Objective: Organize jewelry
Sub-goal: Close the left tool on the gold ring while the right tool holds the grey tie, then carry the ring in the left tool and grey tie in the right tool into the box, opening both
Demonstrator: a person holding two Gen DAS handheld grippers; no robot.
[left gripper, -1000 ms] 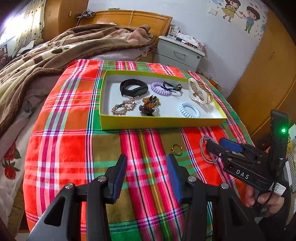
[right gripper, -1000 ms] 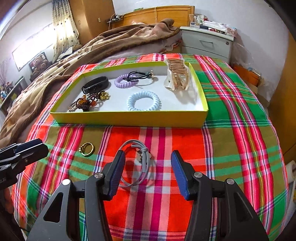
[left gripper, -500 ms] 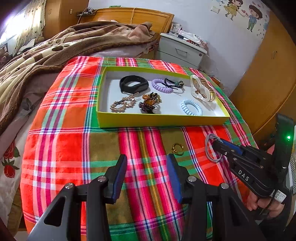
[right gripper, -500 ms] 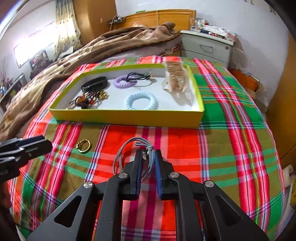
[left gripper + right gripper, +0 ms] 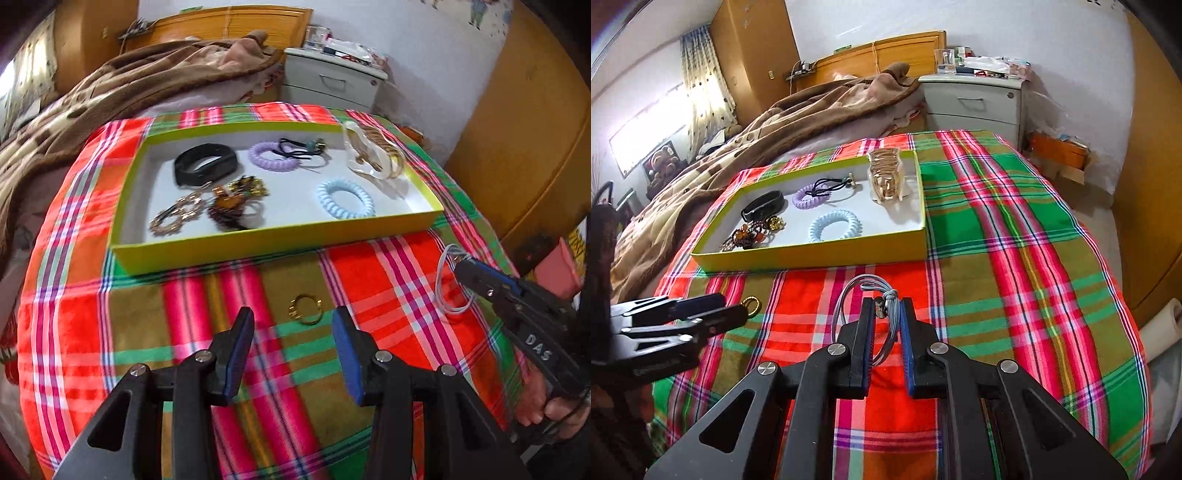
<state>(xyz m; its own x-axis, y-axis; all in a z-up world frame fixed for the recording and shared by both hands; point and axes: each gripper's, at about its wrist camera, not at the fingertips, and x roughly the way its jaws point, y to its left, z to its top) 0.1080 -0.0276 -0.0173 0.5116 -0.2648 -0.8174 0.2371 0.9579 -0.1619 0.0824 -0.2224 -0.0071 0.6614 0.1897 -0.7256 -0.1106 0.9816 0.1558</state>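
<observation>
My right gripper [image 5: 887, 308] is shut on a grey elastic hair tie [image 5: 849, 295], held just above the plaid cloth; from the left wrist view the same gripper [image 5: 466, 266] shows at the right with the grey hair tie [image 5: 445, 284] hanging from it. My left gripper [image 5: 293, 325] stands open low over the cloth, and a gold ring [image 5: 304, 309] lies just ahead between its fingers; the gold ring [image 5: 750, 304] also shows by the left gripper [image 5: 720, 308]. The yellow tray [image 5: 273, 242] holds a black band, a purple coil, a blue coil [image 5: 345, 198], a clear hair claw and beaded pieces.
The plaid cloth [image 5: 1015, 229] covers a bed; bare cloth lies right of the yellow tray [image 5: 820, 258]. A brown blanket [image 5: 775, 122] is heaped behind at the left. A grey nightstand [image 5: 975, 103] and a wooden wardrobe [image 5: 517, 129] stand beyond. A hand [image 5: 543, 406] holds the right gripper.
My right gripper closed on the grey hair tie and lifted it off the cloth. My left gripper moved closer to the gold ring, which now sits between its open fingers.
</observation>
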